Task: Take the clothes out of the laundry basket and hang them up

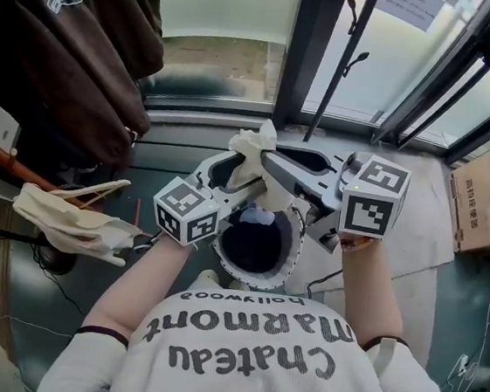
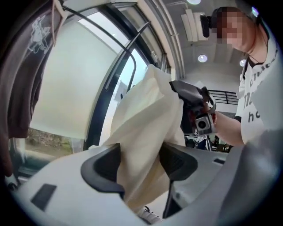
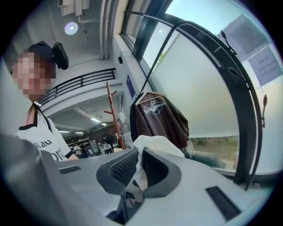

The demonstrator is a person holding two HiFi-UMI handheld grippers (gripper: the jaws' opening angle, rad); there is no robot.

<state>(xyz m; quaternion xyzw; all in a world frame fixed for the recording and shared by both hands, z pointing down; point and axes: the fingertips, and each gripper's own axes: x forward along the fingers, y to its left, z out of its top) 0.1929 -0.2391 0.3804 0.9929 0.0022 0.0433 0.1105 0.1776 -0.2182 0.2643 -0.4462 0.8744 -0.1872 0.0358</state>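
Sweatshirt, brown with a pale print, hangs at upper left beside the window. Laundry basket stands on the floor directly below the person's arms; it is round and pale-rimmed, dark inside, with a bluish item at its far edge. Cream garment is out of the basket, held in the air above it in front of the window. Second cream cloth is draped on a wooden hanger at left, well apart from the basket. Right tool is pressed together, pinching a fold of the cream garment between its pads. Left tool stands spread; the same garment hangs through the gap, not pinched.
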